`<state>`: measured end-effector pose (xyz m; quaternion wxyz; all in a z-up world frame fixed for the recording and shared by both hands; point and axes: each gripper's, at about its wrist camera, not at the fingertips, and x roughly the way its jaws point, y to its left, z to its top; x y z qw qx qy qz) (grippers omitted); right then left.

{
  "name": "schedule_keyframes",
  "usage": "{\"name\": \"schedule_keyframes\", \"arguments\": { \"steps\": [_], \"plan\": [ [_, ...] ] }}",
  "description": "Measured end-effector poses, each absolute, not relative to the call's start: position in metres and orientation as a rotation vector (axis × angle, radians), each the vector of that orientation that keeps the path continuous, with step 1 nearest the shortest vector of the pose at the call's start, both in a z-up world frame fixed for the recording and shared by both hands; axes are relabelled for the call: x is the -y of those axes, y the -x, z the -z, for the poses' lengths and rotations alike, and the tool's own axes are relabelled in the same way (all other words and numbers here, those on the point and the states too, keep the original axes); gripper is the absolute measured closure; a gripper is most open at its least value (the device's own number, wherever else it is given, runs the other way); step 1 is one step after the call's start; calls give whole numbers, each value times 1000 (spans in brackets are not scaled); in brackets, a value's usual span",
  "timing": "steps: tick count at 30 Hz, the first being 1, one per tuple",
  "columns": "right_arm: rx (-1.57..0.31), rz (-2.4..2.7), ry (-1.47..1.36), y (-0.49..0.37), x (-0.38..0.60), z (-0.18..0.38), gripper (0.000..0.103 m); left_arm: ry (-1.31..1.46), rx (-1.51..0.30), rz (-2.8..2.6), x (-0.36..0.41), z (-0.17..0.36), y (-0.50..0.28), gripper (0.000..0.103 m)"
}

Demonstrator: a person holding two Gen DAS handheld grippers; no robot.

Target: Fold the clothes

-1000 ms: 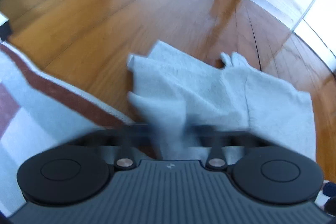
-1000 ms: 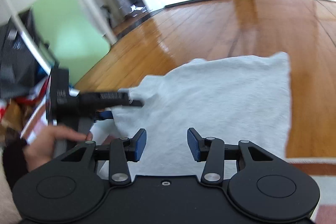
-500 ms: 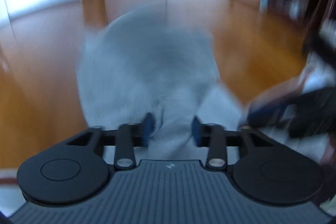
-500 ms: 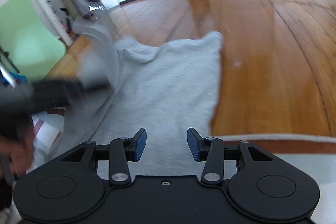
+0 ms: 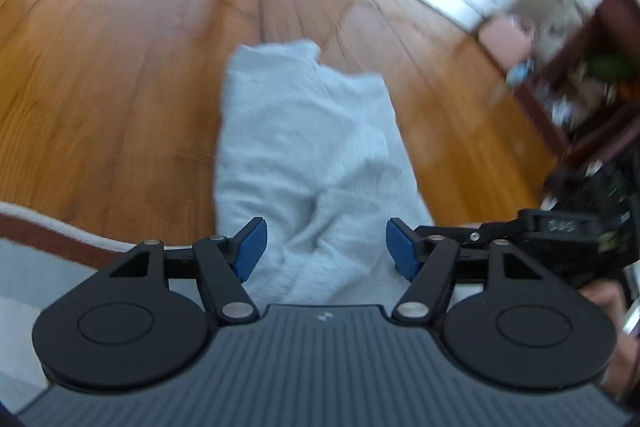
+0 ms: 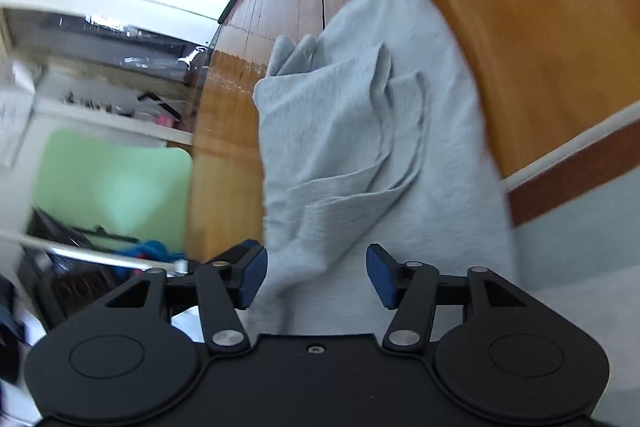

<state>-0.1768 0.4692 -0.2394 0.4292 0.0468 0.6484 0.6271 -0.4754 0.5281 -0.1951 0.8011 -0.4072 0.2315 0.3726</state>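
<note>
A light grey garment [image 5: 312, 143] lies folded lengthwise on the wooden floor, its near end on a rug. My left gripper [image 5: 322, 253] hovers over the near end, jaws opening, blue pads clear of the cloth below. In the right wrist view the same grey garment [image 6: 360, 131] shows a folded flap with creases across its middle. My right gripper [image 6: 316, 273] is above its near end, jaws opening, nothing pressed between the pads. The right gripper [image 5: 560, 227] also shows at the right edge of the left wrist view, held by a hand [image 5: 612, 339].
A grey rug with a brown and white border [image 5: 44, 239] [image 6: 568, 179] lies under the near end of the garment. A dark wooden shelf unit [image 5: 600, 75] with clutter stands at the right. A green panel [image 6: 112, 179] and cluttered shelves stand at the left.
My left gripper let go of the grey cloth and opened wide. The cloth, pinched and lifted before, now lies folded over itself. My right gripper rolled, dropped lower and opened further.
</note>
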Motion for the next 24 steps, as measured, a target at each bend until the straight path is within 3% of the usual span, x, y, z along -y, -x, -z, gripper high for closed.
{"name": "schedule_keyframes", "arguments": {
  "steps": [5,7,11,12,13,15,17,18,19,23,24],
  "plan": [
    [-1686,-1442,-121,182,-500,242,28,878,-481,-857,-539,202,487,37],
    [-1751,-1366,-145,183,-514,248,19,810,-513,-830,-534,200,481,37],
    [-1849,-1274,-164,194,-546,255,18,658,-660,-723,-517,204,451,24],
    [-1814,-1278,-116,201,-555,250,36,608,-709,-730,-512,206,441,24],
    [-1741,-1349,-71,209,-565,241,68,558,-758,-736,-506,208,432,24],
    [-1580,-1566,-37,225,-577,218,94,508,-856,-824,-501,215,423,28],
    [-1366,-1839,-33,242,-578,186,95,605,-946,-982,-510,227,436,28],
    [-1317,-1871,25,246,-576,182,95,662,-961,-1052,-514,232,447,21],
    [-1267,-1902,84,249,-573,178,95,728,-916,-1068,-518,233,459,21],
    [-1078,-1781,431,257,-568,189,90,883,-816,-1114,-527,230,483,30],
    [-1060,-1696,522,257,-570,199,89,853,-804,-1116,-526,228,479,38]
  ]
}}
